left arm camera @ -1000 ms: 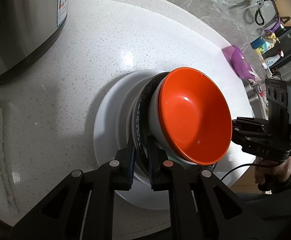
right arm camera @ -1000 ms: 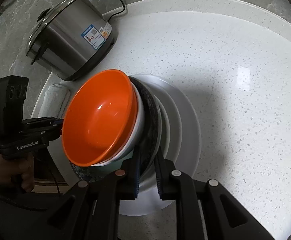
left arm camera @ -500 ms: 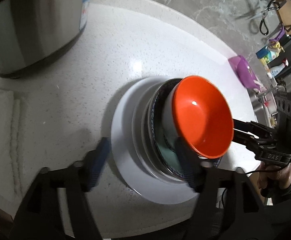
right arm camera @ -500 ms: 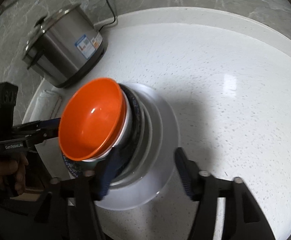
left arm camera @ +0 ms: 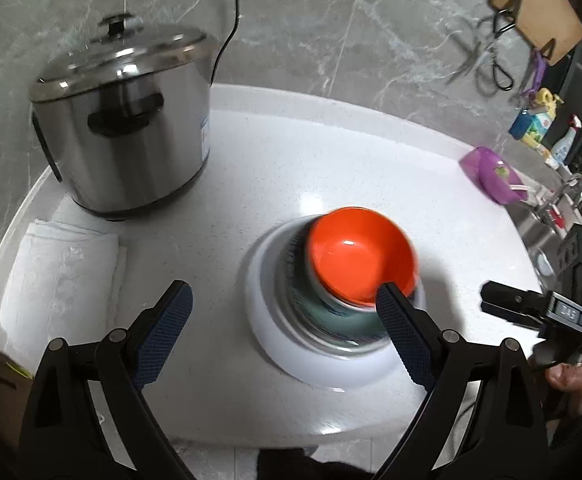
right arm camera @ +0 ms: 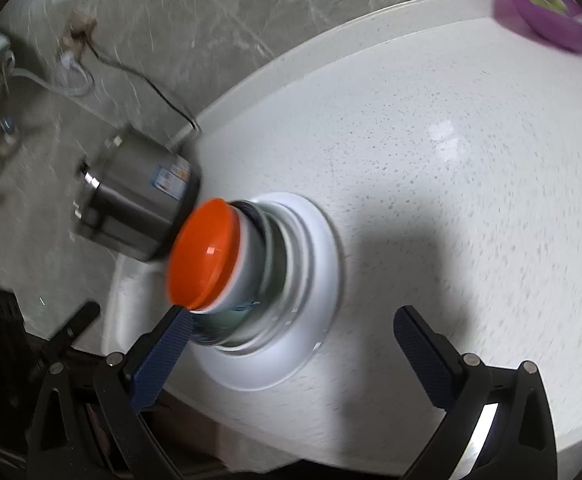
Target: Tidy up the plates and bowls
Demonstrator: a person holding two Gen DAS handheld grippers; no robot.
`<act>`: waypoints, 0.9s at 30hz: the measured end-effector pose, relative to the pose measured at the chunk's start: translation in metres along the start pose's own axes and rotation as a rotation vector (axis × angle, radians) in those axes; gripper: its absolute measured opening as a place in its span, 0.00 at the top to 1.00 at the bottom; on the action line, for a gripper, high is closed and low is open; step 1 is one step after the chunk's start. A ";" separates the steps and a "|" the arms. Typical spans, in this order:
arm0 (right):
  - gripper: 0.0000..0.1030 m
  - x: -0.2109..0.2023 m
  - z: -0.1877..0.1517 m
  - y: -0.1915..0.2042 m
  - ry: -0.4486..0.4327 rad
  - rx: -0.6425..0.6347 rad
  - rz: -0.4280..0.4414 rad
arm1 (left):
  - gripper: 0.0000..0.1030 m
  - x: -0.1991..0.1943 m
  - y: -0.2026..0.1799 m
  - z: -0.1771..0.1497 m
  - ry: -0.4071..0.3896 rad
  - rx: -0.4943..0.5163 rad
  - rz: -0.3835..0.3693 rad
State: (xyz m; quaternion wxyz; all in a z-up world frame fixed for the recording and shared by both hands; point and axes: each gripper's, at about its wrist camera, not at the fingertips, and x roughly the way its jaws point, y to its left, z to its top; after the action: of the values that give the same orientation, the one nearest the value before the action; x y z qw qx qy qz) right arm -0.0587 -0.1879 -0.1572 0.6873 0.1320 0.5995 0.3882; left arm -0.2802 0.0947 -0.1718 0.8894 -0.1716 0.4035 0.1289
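Observation:
An orange bowl [left arm camera: 361, 254] tops a stack of bowls and plates on a large white plate [left arm camera: 323, 364], which rests on the white counter. My left gripper [left arm camera: 283, 334] is open and empty, pulled back toward the counter's front edge, its right finger in front of the stack. In the right wrist view the same orange bowl [right arm camera: 205, 254] and white plate [right arm camera: 319, 280] show side-on. My right gripper [right arm camera: 291, 354] is open and empty, back from the stack. It also shows in the left wrist view [left arm camera: 531, 308] at the right.
A steel rice cooker [left arm camera: 125, 132] stands at the back left with its cord up the wall. A folded white towel [left arm camera: 61, 280] lies in front of it. A purple dish [left arm camera: 491, 174] sits at the counter's right, near a sink. Both views are blurred.
Both grippers were shut on the stack's rim one second ago. They have opened, let go, and pulled back and up from the stack, which stays on the counter.

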 end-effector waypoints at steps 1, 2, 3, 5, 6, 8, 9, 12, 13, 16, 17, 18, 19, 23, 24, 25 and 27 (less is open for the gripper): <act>0.00 -0.004 -0.002 0.002 -0.012 0.003 0.002 | 0.09 -0.005 -0.005 -0.004 0.003 -0.008 0.004; 0.00 -0.009 -0.004 0.005 -0.022 0.001 -0.001 | 0.09 -0.012 -0.008 -0.009 0.011 -0.022 0.024; 0.00 -0.014 -0.005 0.010 -0.032 -0.003 0.000 | 0.09 -0.016 -0.013 -0.015 0.039 -0.040 0.047; 0.00 -0.026 -0.006 0.021 -0.061 -0.026 -0.007 | 0.09 -0.022 -0.020 -0.023 0.054 -0.049 0.060; 0.00 -0.033 -0.007 0.026 -0.081 -0.038 -0.023 | 0.09 -0.024 -0.023 -0.026 0.066 -0.056 0.027; 0.00 -0.049 -0.009 0.037 -0.131 -0.057 -0.061 | 0.09 -0.024 -0.022 -0.027 0.114 -0.080 -0.085; 0.00 -0.053 -0.010 0.043 -0.148 -0.063 -0.087 | 0.09 -0.023 -0.024 -0.027 0.129 -0.078 -0.115; 0.00 -0.058 -0.012 0.059 -0.175 -0.072 -0.225 | 0.09 -0.016 -0.030 -0.019 0.152 0.057 -0.071; 0.00 -0.056 -0.012 0.066 -0.177 -0.072 -0.264 | 0.09 -0.014 -0.030 -0.016 0.160 0.095 -0.052; 0.00 -0.056 -0.013 0.085 -0.200 -0.042 -0.346 | 0.09 0.000 -0.016 -0.005 0.200 0.157 -0.016; 0.00 -0.056 -0.013 0.093 -0.201 -0.024 -0.365 | 0.09 0.004 -0.010 0.001 0.218 0.165 -0.016; 0.00 -0.055 -0.013 0.104 -0.200 -0.012 -0.385 | 0.09 0.006 -0.006 0.007 0.228 0.180 -0.022; 0.00 -0.053 -0.013 0.113 -0.202 -0.016 -0.398 | 0.09 0.006 -0.002 0.012 0.229 0.193 -0.022; 0.00 -0.049 -0.012 0.149 -0.213 -0.019 -0.465 | 0.09 0.009 0.004 0.036 0.246 0.280 -0.019; 0.00 -0.048 -0.011 0.154 -0.209 -0.004 -0.473 | 0.09 0.007 0.004 0.040 0.245 0.282 -0.027; 0.00 -0.047 -0.011 0.158 -0.210 0.006 -0.474 | 0.09 0.005 0.004 0.045 0.244 0.284 -0.033; 0.00 -0.048 -0.012 0.169 -0.214 0.008 -0.487 | 0.09 -0.002 0.002 0.053 0.223 0.300 -0.061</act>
State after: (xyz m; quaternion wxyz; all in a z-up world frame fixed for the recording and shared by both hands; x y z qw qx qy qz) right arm -0.1326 -0.1125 -0.0158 0.8195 0.0271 0.5390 0.1929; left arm -0.2464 0.1178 -0.1378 0.8583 -0.0626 0.5088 0.0203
